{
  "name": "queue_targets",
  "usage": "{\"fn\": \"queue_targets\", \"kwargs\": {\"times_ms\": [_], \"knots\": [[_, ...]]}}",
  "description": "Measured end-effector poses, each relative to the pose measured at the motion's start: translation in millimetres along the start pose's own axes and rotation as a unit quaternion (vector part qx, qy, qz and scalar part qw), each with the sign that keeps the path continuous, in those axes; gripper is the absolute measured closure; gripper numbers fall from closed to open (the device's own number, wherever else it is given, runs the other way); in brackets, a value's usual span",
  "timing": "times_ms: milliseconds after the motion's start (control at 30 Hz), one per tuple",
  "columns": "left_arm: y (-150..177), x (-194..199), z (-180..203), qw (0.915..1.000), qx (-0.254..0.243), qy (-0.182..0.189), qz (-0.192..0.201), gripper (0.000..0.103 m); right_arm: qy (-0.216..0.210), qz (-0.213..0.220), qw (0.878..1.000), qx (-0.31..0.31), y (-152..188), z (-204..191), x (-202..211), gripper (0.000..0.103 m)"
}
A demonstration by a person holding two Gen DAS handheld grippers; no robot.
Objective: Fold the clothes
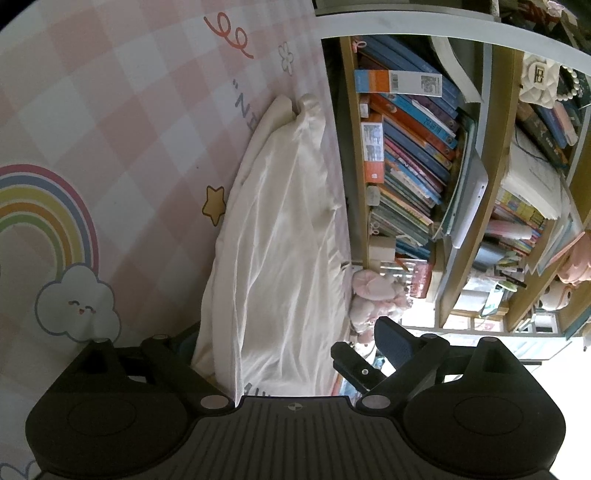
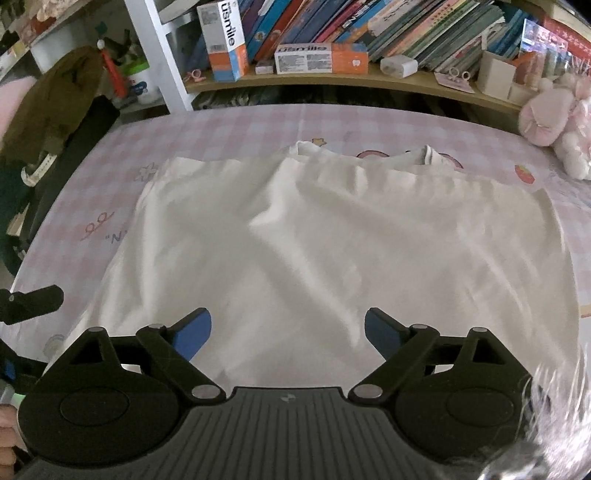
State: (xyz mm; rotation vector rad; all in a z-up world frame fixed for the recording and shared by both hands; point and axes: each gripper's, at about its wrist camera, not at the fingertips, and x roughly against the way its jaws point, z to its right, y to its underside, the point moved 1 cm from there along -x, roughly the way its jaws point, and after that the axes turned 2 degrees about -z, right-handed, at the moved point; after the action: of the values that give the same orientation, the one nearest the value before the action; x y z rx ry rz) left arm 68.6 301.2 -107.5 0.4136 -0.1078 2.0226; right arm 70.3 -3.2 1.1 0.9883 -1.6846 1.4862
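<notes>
The white garment (image 1: 273,236) lies along the edge of the pink checked table (image 1: 110,122) nearest the bookshelf (image 1: 436,166), between the wide-apart fingers of the left gripper (image 1: 284,347).

Shirt (image 2: 295,240) flat on table (image 2: 92,206), collar toward far edge. Bookshelf (image 2: 332,79) behind table, books (image 2: 424,26) on it. Plush toy (image 2: 554,118) on table's far right corner, beside shirt.

Crammed bookshelf (image 2: 332,44) behind pink checked tabletop (image 2: 240,122).
</notes>
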Motion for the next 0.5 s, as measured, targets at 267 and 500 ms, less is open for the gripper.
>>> {"fn": "queue_targets", "kwargs": {"times_ms": [267,500], "knots": [[0.6,1.0,-1.9,1.0,-0.003,0.007,-0.002,0.009,0.013,-0.005,1.0,0.018,-2.6,-11.0,-6.4,0.013],[0.2,0.5,-1.8,0.9999,-0.004,0.008,-0.006,0.009,0.011,-0.01,0.999,0.03,-3.1,-19.5,-9.5,0.013]]}}
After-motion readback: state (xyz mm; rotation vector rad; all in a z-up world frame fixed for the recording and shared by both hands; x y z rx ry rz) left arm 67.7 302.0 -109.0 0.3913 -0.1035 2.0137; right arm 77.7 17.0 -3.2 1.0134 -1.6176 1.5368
